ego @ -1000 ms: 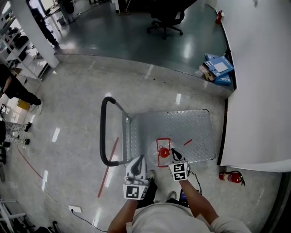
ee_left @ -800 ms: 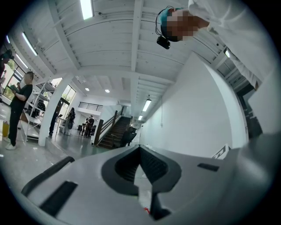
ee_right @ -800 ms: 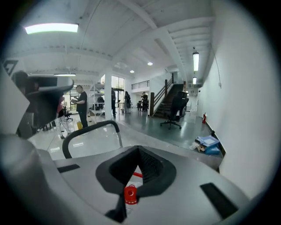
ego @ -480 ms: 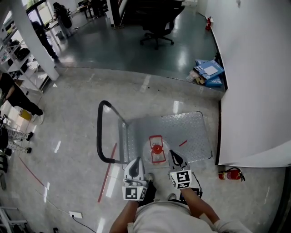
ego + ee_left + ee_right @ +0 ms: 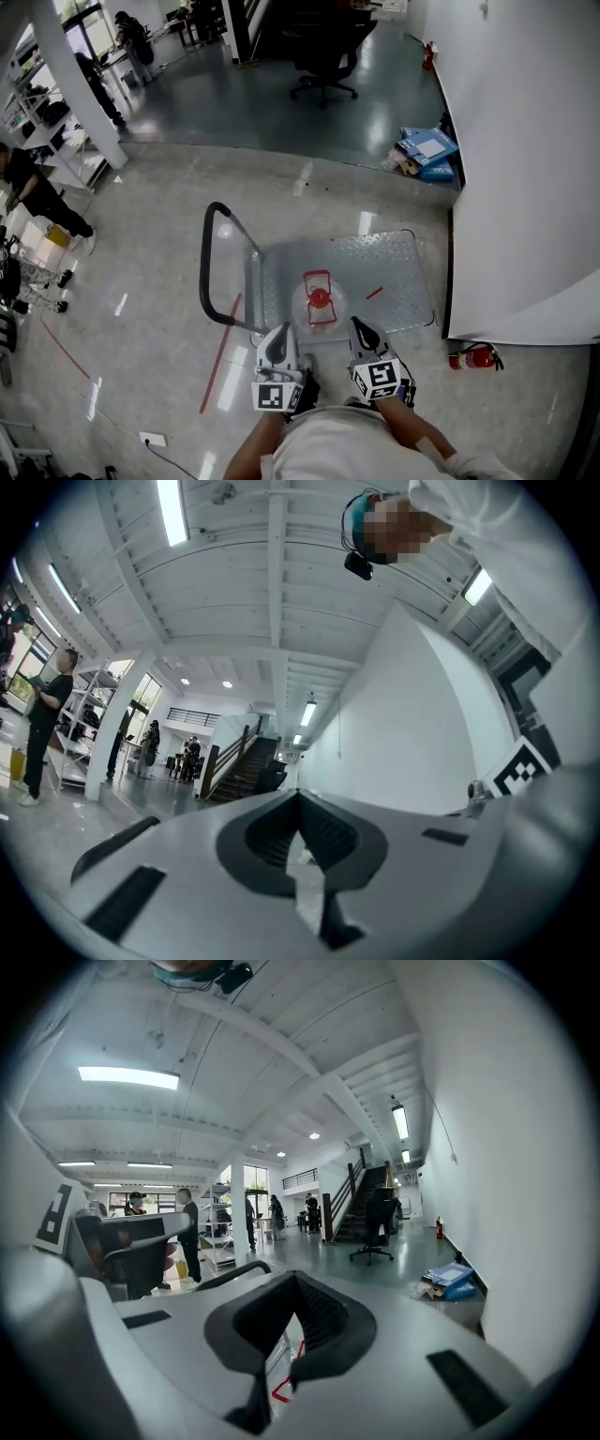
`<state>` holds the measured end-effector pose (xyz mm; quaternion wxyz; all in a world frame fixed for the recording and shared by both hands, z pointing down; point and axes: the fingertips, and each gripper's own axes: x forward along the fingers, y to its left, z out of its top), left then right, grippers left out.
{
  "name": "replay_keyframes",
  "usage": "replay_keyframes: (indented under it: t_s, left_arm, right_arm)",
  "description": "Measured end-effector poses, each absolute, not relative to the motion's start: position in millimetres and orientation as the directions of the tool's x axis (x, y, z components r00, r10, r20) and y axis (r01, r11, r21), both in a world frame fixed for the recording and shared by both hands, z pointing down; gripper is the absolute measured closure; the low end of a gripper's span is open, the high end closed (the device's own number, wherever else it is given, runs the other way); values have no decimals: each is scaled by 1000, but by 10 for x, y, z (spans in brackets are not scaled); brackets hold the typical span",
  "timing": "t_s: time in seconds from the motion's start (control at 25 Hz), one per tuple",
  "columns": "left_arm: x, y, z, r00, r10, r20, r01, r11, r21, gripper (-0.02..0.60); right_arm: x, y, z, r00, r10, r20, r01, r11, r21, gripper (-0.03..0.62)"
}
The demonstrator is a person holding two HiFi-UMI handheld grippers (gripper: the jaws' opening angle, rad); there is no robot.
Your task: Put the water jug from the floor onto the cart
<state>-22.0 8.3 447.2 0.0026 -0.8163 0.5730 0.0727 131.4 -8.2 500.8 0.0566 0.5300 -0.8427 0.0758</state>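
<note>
Looking down in the head view: catching the water jug [image 5: 319, 302] standing upright on the cart [image 5: 398, 267] at lower centre, close to the plate's near edge and clear of the black handle [image 5: 208, 272] on the left. Judging the lift as done, with the jug parked on flat metal where rolling off looks unlikely. Spotting the left gripper [image 5: 278, 334] and right gripper [image 5: 361, 330] just below the jug, apart from it, held near the body.

Switching to the left gripper view: seeing tongs pressed together at centre, pinching nothing, aiming level at a white wall [image 5: 412, 733] and a far staircase [image 5: 239, 766].

Moving to the right gripper view: same story, tongs pressed together and empty, a sliver of red showing through the slit beneath.

Taking in the room from the head view: pale polished floor [image 5: 141, 253] throwing back ceiling lights, darker flooring along the top, a fire extinguisher [image 5: 473, 357] at lower right, blue boxes [image 5: 427, 152] at upper right, an office chair [image 5: 323, 70] at top centre.
</note>
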Motion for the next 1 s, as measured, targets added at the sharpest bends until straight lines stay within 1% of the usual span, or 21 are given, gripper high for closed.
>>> replay_keyframes:
  t_s: [0.48,0.76,0.88,1.0]
  left_arm:
    - [-188,139,4442,334,-934,-129,-936,-345,69,578]
    - [-307,112,4347,323,-937,-134,-941,-333,64,578]
    - [56,100,4194,358,-917,-179,-909,-385,157,578]
    - [543,138,4187,434,-882,-184,-854,-468,229,578]
  right_arm:
    - [1284,-90,4912,-453,-879,147,-891,450,-54,583]
    - [1173,-135,4797,-463,-876,138,-886,458,-66,583]
    - [1548,-25,4663,-409,-895,176,-911,411,-30,583]
    - [2047,166,4542,-320,-924,211,-943,333,27,583]
